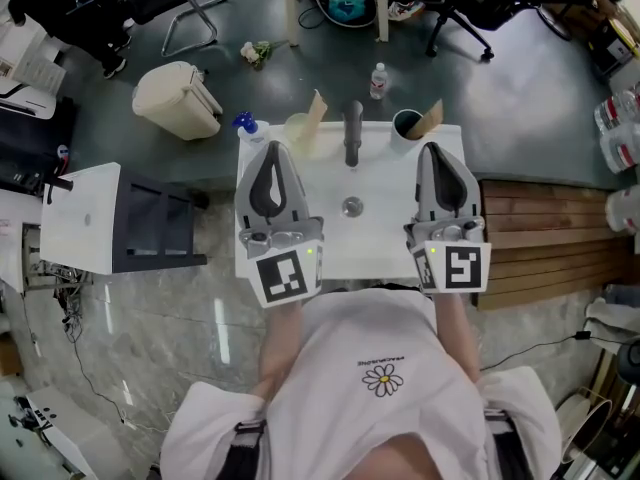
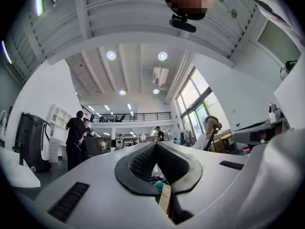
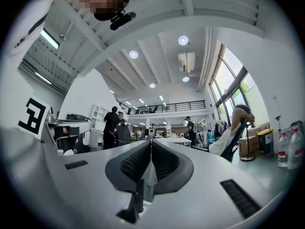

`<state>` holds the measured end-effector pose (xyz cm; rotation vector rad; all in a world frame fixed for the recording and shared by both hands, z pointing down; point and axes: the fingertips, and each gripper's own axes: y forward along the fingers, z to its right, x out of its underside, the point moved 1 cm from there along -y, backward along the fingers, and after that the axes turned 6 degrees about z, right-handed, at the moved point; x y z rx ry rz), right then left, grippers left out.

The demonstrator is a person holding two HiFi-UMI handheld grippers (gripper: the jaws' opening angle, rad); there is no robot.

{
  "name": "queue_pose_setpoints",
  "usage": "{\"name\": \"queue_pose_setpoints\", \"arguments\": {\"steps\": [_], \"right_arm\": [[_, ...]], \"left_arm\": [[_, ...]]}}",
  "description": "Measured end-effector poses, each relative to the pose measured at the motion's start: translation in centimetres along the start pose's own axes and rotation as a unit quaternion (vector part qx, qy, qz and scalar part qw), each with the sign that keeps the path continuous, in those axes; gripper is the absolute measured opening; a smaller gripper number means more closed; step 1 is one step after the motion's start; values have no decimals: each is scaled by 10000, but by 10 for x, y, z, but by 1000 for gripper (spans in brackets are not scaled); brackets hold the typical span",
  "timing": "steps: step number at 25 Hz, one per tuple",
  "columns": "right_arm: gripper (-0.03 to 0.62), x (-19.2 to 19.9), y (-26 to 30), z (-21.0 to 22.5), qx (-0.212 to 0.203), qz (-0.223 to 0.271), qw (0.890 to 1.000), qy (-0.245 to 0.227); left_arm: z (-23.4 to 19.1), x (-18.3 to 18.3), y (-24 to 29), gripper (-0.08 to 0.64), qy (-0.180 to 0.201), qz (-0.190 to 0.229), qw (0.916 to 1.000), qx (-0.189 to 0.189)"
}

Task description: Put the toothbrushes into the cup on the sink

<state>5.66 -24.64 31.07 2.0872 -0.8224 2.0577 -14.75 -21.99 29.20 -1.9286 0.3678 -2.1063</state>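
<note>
In the head view a white sink (image 1: 380, 243) has a dark faucet (image 1: 352, 133) and a drain (image 1: 352, 206). A pale yellow cup (image 1: 298, 128) stands at its back left and a dark cup (image 1: 406, 123) at its back right. A tan flat piece (image 1: 319, 108) sticks out of the yellow cup, another tan piece (image 1: 431, 118) out of the dark one. My left gripper (image 1: 272, 148) hovers over the sink's left side and my right gripper (image 1: 438, 148) over its right side. Both point away from me, shut and empty. Their closed tips show in the left gripper (image 2: 156, 144) and right gripper (image 3: 151, 141) views.
A blue-capped spray bottle (image 1: 245, 124) stands at the sink's back left corner. On the floor behind are a cream bin (image 1: 178, 98) and a water bottle (image 1: 378, 80). A white cabinet (image 1: 85, 218) stands left and a wooden slat platform (image 1: 545, 238) right. People stand far off (image 3: 113, 128).
</note>
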Motion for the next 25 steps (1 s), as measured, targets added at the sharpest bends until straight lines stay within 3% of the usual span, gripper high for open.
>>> {"name": "queue_pose_setpoints", "arguments": {"steps": [10,25], "right_arm": [[14,6,-4,2,67,-137,9999,-61],[14,9,-8,10,203,-177,9996,-75]], "left_arm": [[1,5,1,15,-116,-30,9999,-5],[-12,8,1,15,95,-5,9999,-57]]}}
